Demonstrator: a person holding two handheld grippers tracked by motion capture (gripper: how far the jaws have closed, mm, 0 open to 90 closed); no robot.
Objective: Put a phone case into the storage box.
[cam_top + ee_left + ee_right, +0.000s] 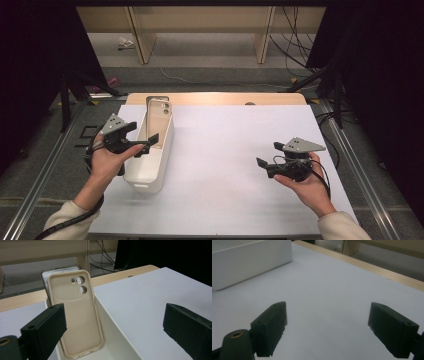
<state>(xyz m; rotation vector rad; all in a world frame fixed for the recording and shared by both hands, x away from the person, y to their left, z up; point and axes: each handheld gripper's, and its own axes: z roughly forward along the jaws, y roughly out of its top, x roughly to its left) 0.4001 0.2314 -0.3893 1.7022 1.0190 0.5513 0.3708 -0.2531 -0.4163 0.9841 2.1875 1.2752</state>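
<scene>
The beige case [76,315] stands on end in the far part of the white bin [150,170], left of centre in the high view, leaning on a grey case [60,271] behind it so both stay upright and easy to pinch. My left gripper [142,145] hangs over the bin's near rim, jaws wide, nothing between them. The bin wall beside the case may crowd one jaw. My right gripper [267,155] waits at right, jaws wide and empty, above the bare white mat [324,290].
</scene>
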